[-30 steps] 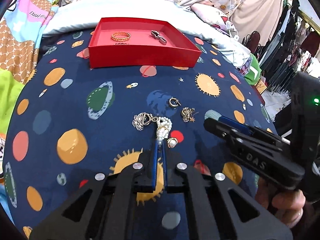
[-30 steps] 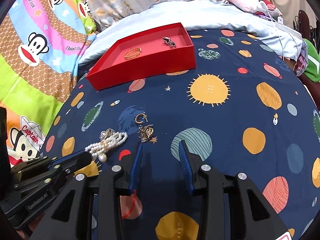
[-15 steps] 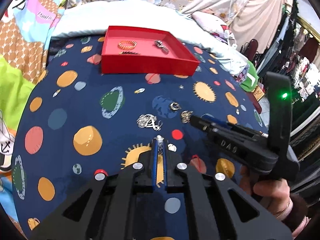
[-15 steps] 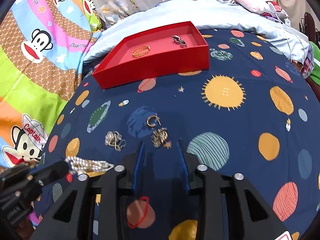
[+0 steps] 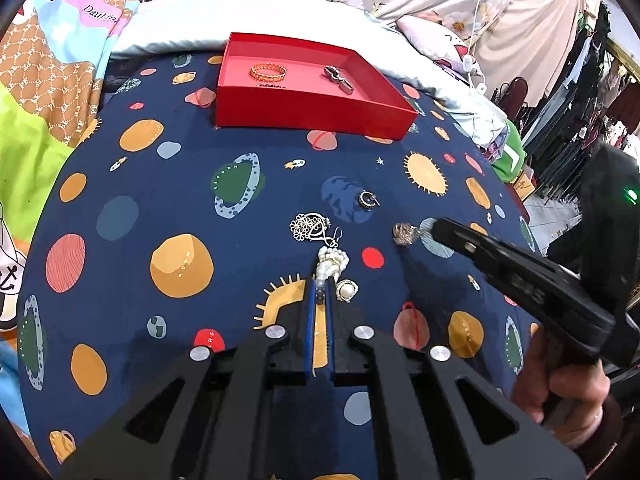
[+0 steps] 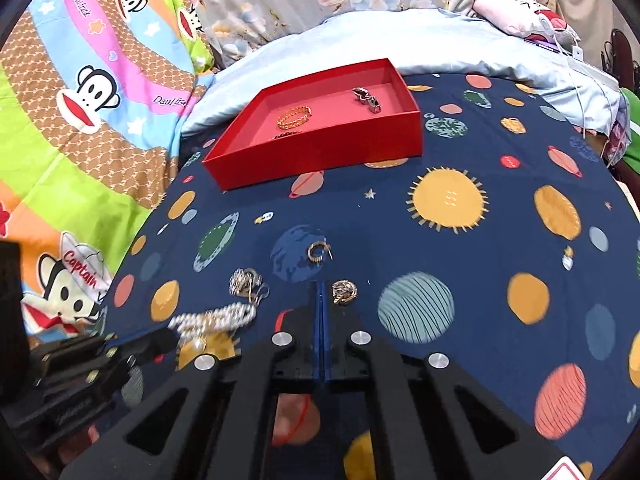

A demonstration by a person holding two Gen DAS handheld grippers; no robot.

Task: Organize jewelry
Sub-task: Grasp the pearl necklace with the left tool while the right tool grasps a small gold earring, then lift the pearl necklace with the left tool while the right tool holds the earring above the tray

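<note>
Left wrist view: the left gripper has its fingers pinched on the pearl bracelet, which sits mid-bed on the planet-print bedspread, a pearl earring just beside the tips. The red tray is up at the far edge of the bed and already has a gold bangle and a dark clip piece in it, so a couple of bits look sorted. A silver flower pendant and a small hoop earring are not yet in

Right wrist view: the right gripper has its fingers squeezed together with nothing between them as far as I can see; the gold filigree earring lies just beside the tips, not gripped. Pearls look blurry here

I'd say well under halfway, four or five pieces left on the bed
</note>
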